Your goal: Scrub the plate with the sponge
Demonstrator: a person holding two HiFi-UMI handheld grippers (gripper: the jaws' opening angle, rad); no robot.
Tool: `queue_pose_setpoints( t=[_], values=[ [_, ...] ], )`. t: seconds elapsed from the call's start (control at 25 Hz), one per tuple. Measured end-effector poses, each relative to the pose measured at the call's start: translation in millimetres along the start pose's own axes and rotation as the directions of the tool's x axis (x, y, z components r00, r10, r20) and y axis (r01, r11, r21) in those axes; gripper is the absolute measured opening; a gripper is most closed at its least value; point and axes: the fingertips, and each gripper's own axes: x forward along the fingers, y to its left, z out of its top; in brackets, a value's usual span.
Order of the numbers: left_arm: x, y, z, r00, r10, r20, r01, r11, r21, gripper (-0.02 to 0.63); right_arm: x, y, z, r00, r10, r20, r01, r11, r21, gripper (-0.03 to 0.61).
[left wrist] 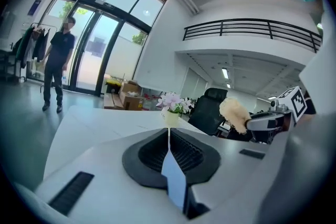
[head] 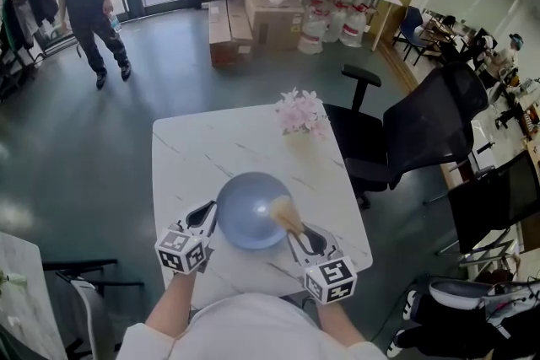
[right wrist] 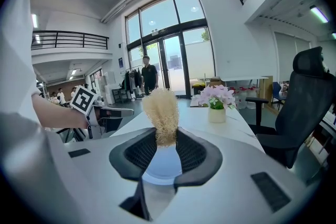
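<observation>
A round blue plate [head: 249,211] lies on the white marble table [head: 219,147] near its front edge. My left gripper [head: 211,211] is shut on the plate's left rim; in the left gripper view the thin blue plate edge [left wrist: 173,178] stands pinched between the dark pads. My right gripper [head: 297,233] is shut on a tan, fibrous sponge [head: 285,213], which sits over the right part of the plate. In the right gripper view the sponge [right wrist: 161,113] sticks up out of the jaws with the plate [right wrist: 163,165] below it.
A small vase of pink flowers [head: 301,114] stands at the table's far right. Black office chairs [head: 405,131] are to the right of the table. Cardboard boxes [head: 253,13] are stacked on the floor beyond, and a person [head: 89,4] walks at the far left.
</observation>
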Motion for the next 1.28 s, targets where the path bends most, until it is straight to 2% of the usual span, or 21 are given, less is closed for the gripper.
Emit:
queue_pose_setpoints(
  t=[0.36,0.56,0.76,0.8,0.84,0.88,1.2,1.28],
  values=[
    [18.7,23.4,-58.6,0.986,0.026,-0.167,-0.056,0.982,-0.178,0.034,2.2,-0.9,-11.5,1.0,-0.001,-0.026,0.001,1.0,0.005,0.12],
    [25.2,32.3,-82.7,0.968,0.033,-0.25,-0.088,0.974,-0.21,0.035,3.8,-2.2,-15.1,0.999,-0.001,-0.038,0.001,1.0,0.004,0.12],
    [28.3,38.5,-96.1,0.957,0.041,-0.287,-0.116,0.961,-0.25,0.04,4.8,-3.2,-16.5,0.999,0.002,-0.044,-0.001,1.0,0.005,0.12],
    [29.2,40.1,-98.4,0.955,0.046,-0.293,-0.125,0.958,-0.258,0.065,4.9,-3.2,-16.1,0.999,0.002,-0.044,-0.002,1.0,0.004,0.12],
    [30.1,41.7,-100.8,0.953,0.049,-0.3,-0.134,0.954,-0.269,0.137,5.0,-3.2,-16.0,0.999,0.002,-0.044,-0.002,1.0,0.004,0.12],
    [31.0,43.1,-103.5,0.95,0.051,-0.307,-0.142,0.949,-0.282,0.177,4.9,-3.4,-16.3,0.999,0.002,-0.045,-0.002,1.0,0.004,0.12],
    [38.5,49.9,-124.7,0.931,0.044,-0.363,-0.173,0.928,-0.331,0.218,5.1,-2.1,-20.0,0.999,0.002,-0.054,-0.002,1.0,0.006,0.12],
    [42.1,46.5,-127.2,0.926,0.021,-0.377,-0.164,0.922,-0.352,0.219,4.6,-2.4,-20.2,0.998,0.001,-0.056,-0.001,1.0,0.006,0.12]
  ],
)
